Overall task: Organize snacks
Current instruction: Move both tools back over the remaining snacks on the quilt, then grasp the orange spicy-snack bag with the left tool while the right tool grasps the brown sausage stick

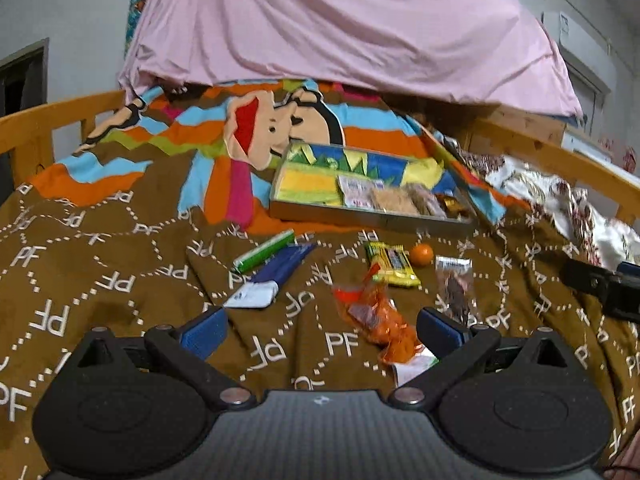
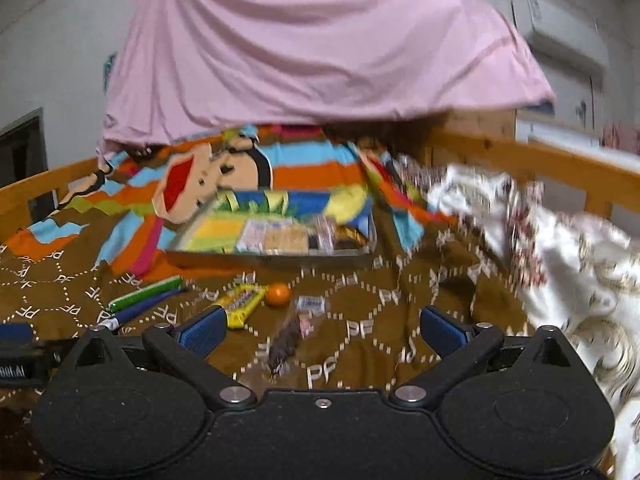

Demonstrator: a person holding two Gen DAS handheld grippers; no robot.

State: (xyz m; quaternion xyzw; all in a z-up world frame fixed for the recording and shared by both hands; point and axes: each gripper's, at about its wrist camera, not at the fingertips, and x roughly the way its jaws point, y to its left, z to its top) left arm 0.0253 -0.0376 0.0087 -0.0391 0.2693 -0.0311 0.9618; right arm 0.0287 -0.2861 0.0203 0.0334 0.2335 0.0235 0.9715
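Several packets already sit in the tray [image 1: 372, 216] on the bed, but the green stick [image 1: 265, 256], blue pack [image 1: 272, 280], yellow bar [image 1: 392, 266], orange ball [image 1: 421, 255], clear packet [image 1: 454, 290] and orange wrapper [image 1: 376, 320] lie loose. Both the left gripper [image 1: 320, 330] and right gripper [image 2: 320, 330] have fingers wide, empty. Only the left view shows that orange wrapper; the right view is blurred.

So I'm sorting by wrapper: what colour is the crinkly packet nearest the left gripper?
Orange; the crinkly packet shows best in the left wrist view.
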